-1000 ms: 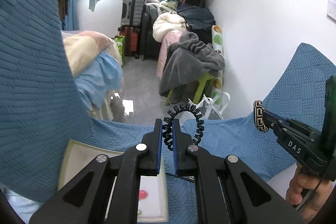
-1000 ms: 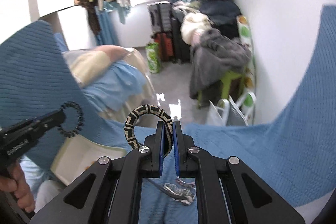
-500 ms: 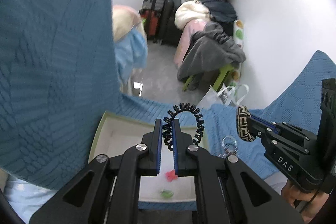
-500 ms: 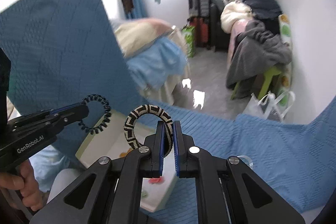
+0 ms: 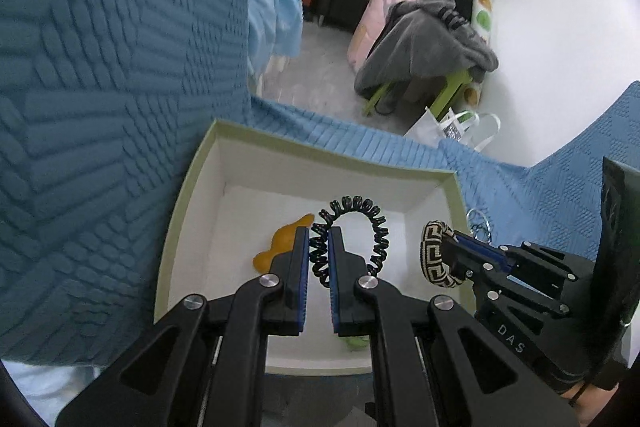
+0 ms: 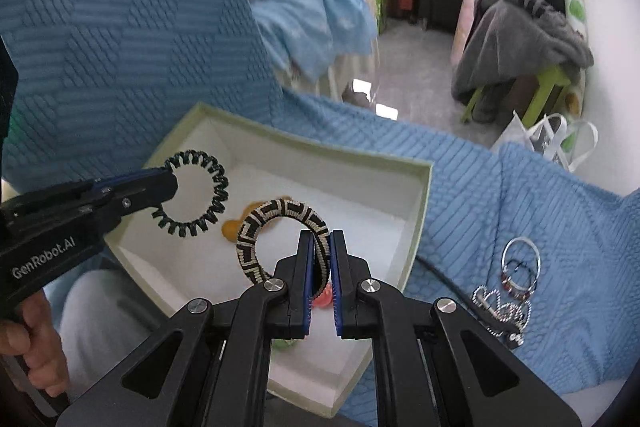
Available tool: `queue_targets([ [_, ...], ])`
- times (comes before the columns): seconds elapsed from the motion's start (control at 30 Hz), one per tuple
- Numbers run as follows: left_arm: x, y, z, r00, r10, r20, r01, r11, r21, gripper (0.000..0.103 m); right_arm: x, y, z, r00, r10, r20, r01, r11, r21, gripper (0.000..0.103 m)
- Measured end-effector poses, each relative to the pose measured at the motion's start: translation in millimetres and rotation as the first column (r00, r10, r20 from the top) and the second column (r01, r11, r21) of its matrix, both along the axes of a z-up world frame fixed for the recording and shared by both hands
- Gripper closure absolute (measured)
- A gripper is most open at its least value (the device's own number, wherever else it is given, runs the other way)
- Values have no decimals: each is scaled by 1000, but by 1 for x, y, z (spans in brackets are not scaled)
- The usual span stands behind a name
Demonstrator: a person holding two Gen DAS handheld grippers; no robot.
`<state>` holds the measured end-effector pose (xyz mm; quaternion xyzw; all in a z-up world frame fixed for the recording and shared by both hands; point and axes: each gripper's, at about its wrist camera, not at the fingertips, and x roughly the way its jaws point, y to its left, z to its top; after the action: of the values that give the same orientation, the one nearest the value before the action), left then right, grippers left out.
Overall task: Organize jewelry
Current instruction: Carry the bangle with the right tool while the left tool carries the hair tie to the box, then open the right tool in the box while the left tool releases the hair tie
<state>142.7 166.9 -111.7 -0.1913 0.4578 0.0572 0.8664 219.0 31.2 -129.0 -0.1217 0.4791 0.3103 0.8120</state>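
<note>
My left gripper (image 5: 319, 243) is shut on a black spiral hair tie (image 5: 362, 213), held over the open white box (image 5: 320, 159). In the right wrist view that left gripper (image 6: 166, 173) comes in from the left with the hair tie (image 6: 208, 183). My right gripper (image 6: 321, 247) is shut on a black-and-cream woven bangle (image 6: 260, 219), also above the box (image 6: 420, 211). In the left wrist view the bangle (image 5: 434, 255) hangs from the right gripper (image 5: 450, 247) by the box's right wall. An orange piece (image 5: 282, 241), a red piece (image 6: 323, 301) and a green piece (image 5: 356, 343) lie inside.
The box sits on a blue textured blanket (image 6: 520, 207). A pile of silver rings and chains (image 6: 508, 287) lies on the blanket to the right of the box. Beyond the bed edge are a grey floor, a green stool with clothes (image 6: 520, 39) and a white bag (image 5: 452, 123).
Both grippers have sunk toward the bed and tipped downward, each keeping its ring. The white box, earlier low in view, now lies right under both of them.
</note>
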Motion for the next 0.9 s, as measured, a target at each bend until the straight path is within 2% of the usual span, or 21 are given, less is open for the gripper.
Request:
queue_targets([
  [0.27, 1, 4, -7, 1000, 5, -14, -5, 1000, -13, 94, -1, 4, -19, 1000, 2, -28, -3, 1000, -29, 95],
  [0.53, -3, 3, 10, 1000, 19, 12, -19, 1000, -25, 93, -1, -2, 0, 1000, -7, -14, 7, 1000, 3, 94],
  [0.57, -4, 2, 12, 1000, 21, 13, -21, 999, -24, 88, -1, -4, 5, 1000, -6, -9, 6, 1000, 11, 91],
  [0.6, -6, 1, 19, 999, 24, 23, -23, 1000, -19, 79, -2, -7, 11, 1000, -6, -3, 6, 1000, 18, 82],
  [0.63, -10, 1, 24, 999, 28, 32, -27, 1000, -11, 74, -2, -9, 17, 1000, -5, 4, 5, 999, 32, 77],
  [0.7, -13, -2, 35, 998, 36, 44, -37, 999, 6, 56, -4, -14, 31, 1000, -3, 22, 1, 999, 54, 77],
  [0.8, -19, -7, 50, 997, 37, 69, -39, 999, 26, 43, -7, -20, 51, 998, 0, 56, -4, 997, 75, 77],
  [0.9, -24, -14, 68, 995, 39, 92, -45, 997, 56, 38, -11, -30, 74, 995, -4, 103, -7, 995, 104, 76],
])
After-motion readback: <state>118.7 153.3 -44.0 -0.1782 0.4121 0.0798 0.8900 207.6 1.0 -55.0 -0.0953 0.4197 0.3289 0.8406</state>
